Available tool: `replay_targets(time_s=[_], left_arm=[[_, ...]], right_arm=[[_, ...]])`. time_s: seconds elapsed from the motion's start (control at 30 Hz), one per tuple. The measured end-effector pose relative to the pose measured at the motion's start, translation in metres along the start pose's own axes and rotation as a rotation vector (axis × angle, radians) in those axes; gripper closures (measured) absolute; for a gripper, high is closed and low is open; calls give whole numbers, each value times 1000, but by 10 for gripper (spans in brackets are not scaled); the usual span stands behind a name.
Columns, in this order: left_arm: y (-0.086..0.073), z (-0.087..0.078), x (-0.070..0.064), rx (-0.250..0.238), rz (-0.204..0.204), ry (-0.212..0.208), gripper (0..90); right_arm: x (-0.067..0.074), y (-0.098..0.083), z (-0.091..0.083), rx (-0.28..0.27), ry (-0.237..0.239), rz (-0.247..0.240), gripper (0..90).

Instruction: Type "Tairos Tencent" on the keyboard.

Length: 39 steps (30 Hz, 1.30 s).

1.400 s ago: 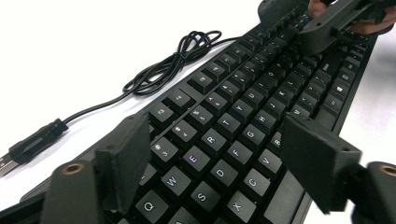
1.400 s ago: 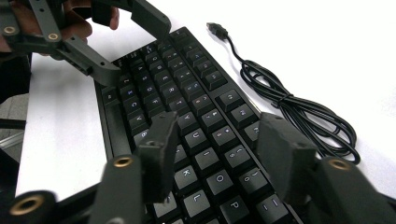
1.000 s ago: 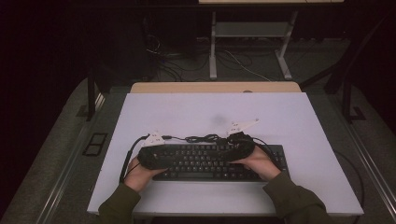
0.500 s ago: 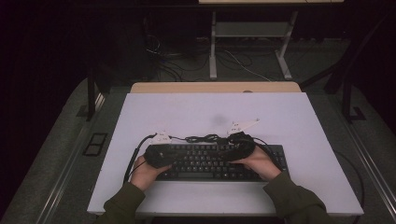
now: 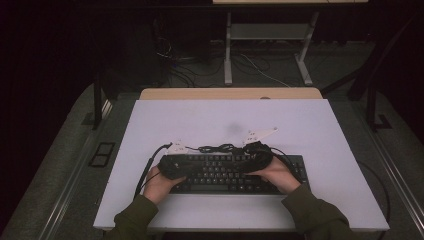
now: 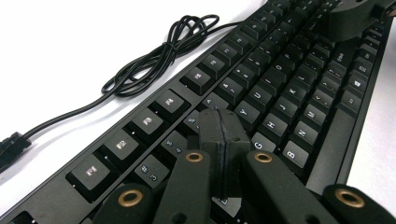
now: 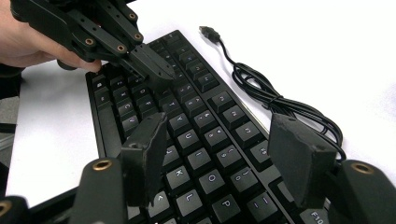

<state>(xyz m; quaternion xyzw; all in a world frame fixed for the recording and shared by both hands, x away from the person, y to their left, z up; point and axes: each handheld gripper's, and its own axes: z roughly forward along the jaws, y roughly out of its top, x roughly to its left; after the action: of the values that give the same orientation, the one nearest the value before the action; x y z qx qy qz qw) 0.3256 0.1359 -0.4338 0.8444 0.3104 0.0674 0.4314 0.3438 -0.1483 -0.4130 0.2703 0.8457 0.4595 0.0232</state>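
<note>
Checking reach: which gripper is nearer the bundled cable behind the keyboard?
Right. The right gripper hovers over keys beside the bundled cable; the left gripper sits farther along the keyboard.

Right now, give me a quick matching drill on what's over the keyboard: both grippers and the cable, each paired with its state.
Things:
1. left gripper
2. right gripper
3. keyboard cable

States:
a. jaws apart above the keys
b. bundled on the white table behind the keyboard
c. jaws shut, tip down at the keys

Pairs: 1-c, 2-a, 3-b

White table top (image 5: pixel 200 120) — beyond it, a desk frame (image 5: pixel 270 35) and floor cables (image 5: pixel 260 70).
</note>
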Motion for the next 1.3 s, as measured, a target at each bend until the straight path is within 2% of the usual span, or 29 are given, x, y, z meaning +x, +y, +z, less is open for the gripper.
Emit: replay_targets(time_s=[0.07,0.13,0.2,0.53,0.9,1.1,1.13,1.17,1.3], left_arm=[[0,0,1,15,11,1,893],[0,1,0,10,3,1,893],[0,1,0,22,12,0,893],[0,2,0,22,11,1,893],[-1,3,1,51,16,0,895],[0,2,0,44,11,-1,895],[1,1,0,25,-6,-3,895],[1,0,0,27,3,0,895],[3,-3,0,12,-3,0,895]], right_arm=[[0,0,0,-2,0,-3,369],[0,0,0,-1,-1,-4,369],[0,0,0,-2,-1,-3,369],[0,0,0,-4,-3,-4,370],[0,0,0,-4,-6,-5,370],[0,1,-1,-7,-5,-4,370],[0,1,-1,-7,-5,-3,370],[0,1,-1,-8,-5,-2,370],[0,0,-1,-8,-6,-4,371]])
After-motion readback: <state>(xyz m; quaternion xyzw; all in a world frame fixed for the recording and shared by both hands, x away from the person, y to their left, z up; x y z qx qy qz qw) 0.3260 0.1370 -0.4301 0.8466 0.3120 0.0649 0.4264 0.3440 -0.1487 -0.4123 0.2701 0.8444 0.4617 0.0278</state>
